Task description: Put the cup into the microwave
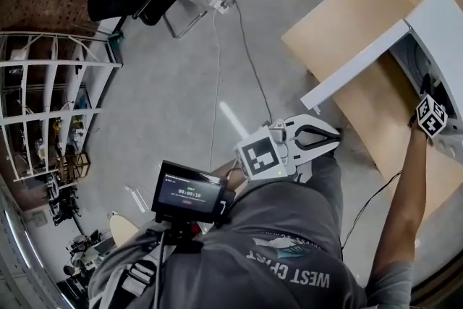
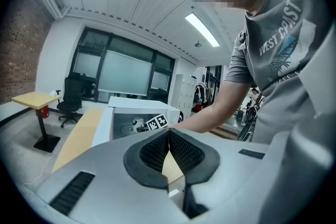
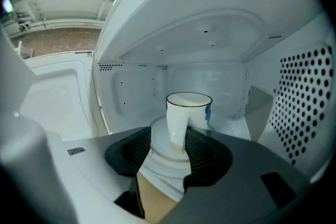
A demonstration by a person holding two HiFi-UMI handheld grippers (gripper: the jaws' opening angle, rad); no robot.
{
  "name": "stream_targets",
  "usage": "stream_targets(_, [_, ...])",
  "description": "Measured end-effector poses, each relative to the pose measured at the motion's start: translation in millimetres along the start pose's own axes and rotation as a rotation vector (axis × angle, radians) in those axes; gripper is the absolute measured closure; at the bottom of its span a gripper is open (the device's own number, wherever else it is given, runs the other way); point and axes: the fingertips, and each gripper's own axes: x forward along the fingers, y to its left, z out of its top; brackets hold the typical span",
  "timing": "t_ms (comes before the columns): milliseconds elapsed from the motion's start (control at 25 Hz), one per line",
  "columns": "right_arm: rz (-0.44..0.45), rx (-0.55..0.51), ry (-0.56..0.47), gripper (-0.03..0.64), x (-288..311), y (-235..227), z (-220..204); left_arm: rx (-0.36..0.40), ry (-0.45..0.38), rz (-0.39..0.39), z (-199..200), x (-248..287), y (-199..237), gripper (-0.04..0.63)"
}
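The cup (image 3: 188, 113) is seen standing upright on the turntable (image 3: 159, 132) inside the microwave (image 3: 131, 86), whose door (image 1: 354, 67) is swung open over the wooden table (image 1: 340, 18). The right gripper (image 3: 170, 136) is reached into the cavity with its jaws spread wide; the cup's lower body is framed between them, a gap being left at the left pad and its right side being hidden behind the right jaw. The left gripper (image 2: 169, 132) is held outside the microwave, jaws brought fully together with nothing between them.
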Motion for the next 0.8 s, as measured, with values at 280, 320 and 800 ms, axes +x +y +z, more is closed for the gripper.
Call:
stream_targets(280, [-0.041, 0.015, -0.019, 0.425, -55, 12, 6, 0.075, -0.007, -0.058, 9, -39, -23, 0.574])
stream_targets(320, [-0.03, -0.003, -0.004, 0.425, -57, 19, 6, 0.09, 0.016, -0.067, 9, -50, -30, 0.574])
stream_targets(800, [-0.071, -0.029, 0.004, 0.425, -44, 3, 48, 0.051, -0.024, -0.041, 38, -36, -23, 0.574])
